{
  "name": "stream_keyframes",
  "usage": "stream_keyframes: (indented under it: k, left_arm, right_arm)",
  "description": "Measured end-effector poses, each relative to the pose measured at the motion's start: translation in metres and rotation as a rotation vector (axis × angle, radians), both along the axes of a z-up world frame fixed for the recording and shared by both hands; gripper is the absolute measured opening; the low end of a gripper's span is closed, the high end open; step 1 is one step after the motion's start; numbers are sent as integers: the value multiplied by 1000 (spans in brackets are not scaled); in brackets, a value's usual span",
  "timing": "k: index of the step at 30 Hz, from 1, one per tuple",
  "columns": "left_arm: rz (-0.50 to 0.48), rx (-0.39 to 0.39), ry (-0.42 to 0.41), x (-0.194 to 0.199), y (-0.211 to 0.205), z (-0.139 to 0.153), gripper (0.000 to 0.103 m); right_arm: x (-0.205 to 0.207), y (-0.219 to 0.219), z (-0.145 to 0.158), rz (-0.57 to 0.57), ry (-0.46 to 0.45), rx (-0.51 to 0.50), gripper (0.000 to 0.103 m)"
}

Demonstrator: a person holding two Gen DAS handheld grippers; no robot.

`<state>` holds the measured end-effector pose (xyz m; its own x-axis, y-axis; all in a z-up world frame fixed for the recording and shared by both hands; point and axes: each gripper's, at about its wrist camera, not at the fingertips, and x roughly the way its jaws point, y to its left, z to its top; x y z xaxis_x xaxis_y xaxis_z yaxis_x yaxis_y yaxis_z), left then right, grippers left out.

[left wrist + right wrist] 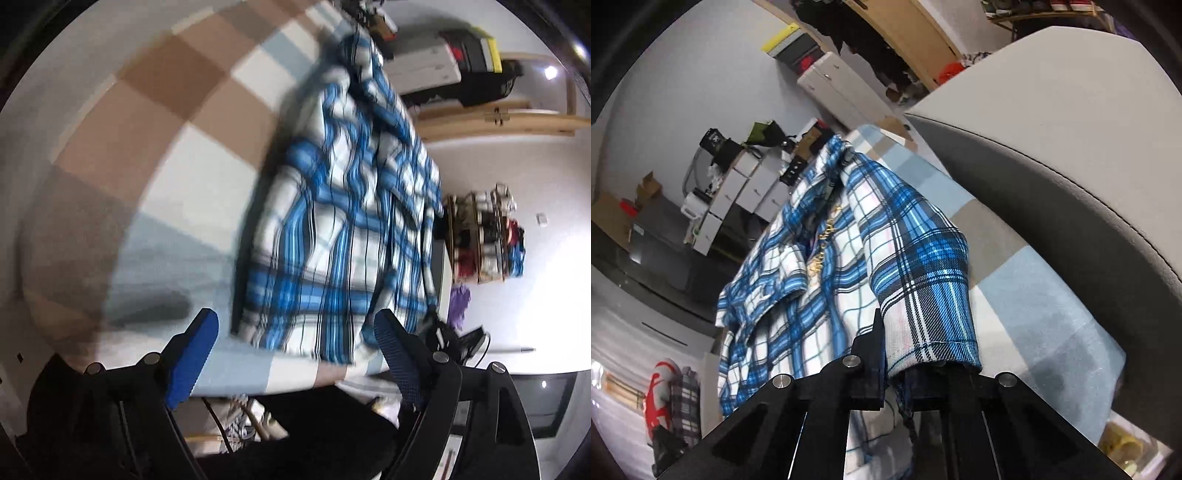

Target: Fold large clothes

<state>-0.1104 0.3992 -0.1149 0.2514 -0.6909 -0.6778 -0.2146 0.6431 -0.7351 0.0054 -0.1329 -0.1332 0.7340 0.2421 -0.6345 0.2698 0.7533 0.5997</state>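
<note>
Blue-white plaid shirt [343, 229] lies spread on a bed with a checked cover [155, 122] in brown, white and pale blue blocks. It reaches from near the bed's close edge toward the far end, partly bunched along its length, not yet a neat fold.

Right gripper [886, 354]: fingers closed tight on a hemmed edge of the shirt [923, 280], likely a sleeve cuff or a corner, hard to tell which. The cloth drapes over the fingers and rises off the cover, so this edge is lifted, probably so it can be carried over the body of the shirt for a fold.

Left gripper [295, 339]: fingers wide apart, nothing between them, pointing down at the near hem of the shirt. The right-hand fingertip overlaps the plaid in the picture; contact unclear through motion blur. Judged as lining up for a second grab, so both ends of 1 edge move together.

Edges: the shirt's near hem sits just beside the bed's close edge, and 1 side runs close to the bed's long edge with floor beyond; cloth could slip off there. Open room: a wide stretch of bare cover on the other side of the shirt. A grey padded headboard [1052, 129] borders the bed in the right view. Shelves and boxes stand well apart.
</note>
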Motion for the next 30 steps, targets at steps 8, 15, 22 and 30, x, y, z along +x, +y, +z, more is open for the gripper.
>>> stream_keyframes:
  k: [8, 15, 22, 30]
  left_arm:
    - [49, 72, 21, 6, -9, -5, 83]
    - [-73, 222, 4, 16, -34, 1, 83]
    - [-244, 420, -10, 25, -68, 1, 79]
    - [-270, 637, -10, 27, -80, 1, 8]
  right_arm:
    - [-6, 3, 13, 17, -74, -10, 7]
    - [-8, 6, 20, 30, -108, -24, 7]
    - [-12, 4, 23, 35, -132, -9, 7]
    - [-13, -2, 21, 21, -128, 10, 7]
